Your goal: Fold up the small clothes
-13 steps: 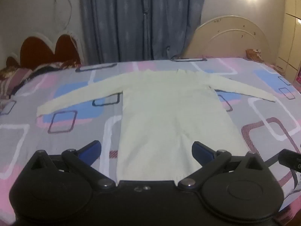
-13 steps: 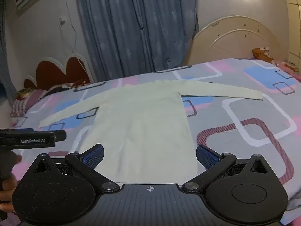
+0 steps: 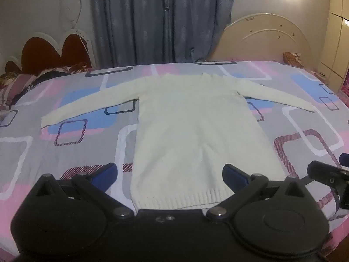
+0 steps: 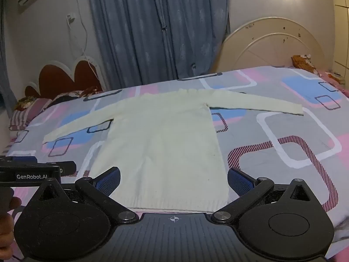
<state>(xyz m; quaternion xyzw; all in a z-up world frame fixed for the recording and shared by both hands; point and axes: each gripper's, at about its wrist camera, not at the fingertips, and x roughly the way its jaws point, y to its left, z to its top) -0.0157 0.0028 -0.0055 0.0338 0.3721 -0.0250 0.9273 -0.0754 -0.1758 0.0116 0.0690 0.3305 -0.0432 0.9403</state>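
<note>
A cream long-sleeved knit sweater (image 3: pixel 192 126) lies flat on the bed, sleeves spread out to both sides, ribbed hem nearest me. My left gripper (image 3: pixel 170 173) hovers over the hem's left part, wide open, nothing between its blue pads. In the right wrist view the same sweater (image 4: pixel 161 144) fills the middle, and my right gripper (image 4: pixel 173 180) hangs above the hem, also wide open and empty. The other gripper (image 4: pixel 32 172) shows at the left edge there, held by a hand (image 4: pixel 6 235).
The bed sheet (image 3: pixel 305 135) is grey with pink, blue and white rounded squares. A striped pillow (image 3: pixel 15 87) lies at the far left. Blue curtains (image 3: pixel 161 21) and a cream headboard (image 3: pixel 268 41) stand behind the bed. The bed's near edge sits under the grippers.
Both views have crept slightly forward toward the sweater's hem. The sweater has not moved and both grippers stay open.
</note>
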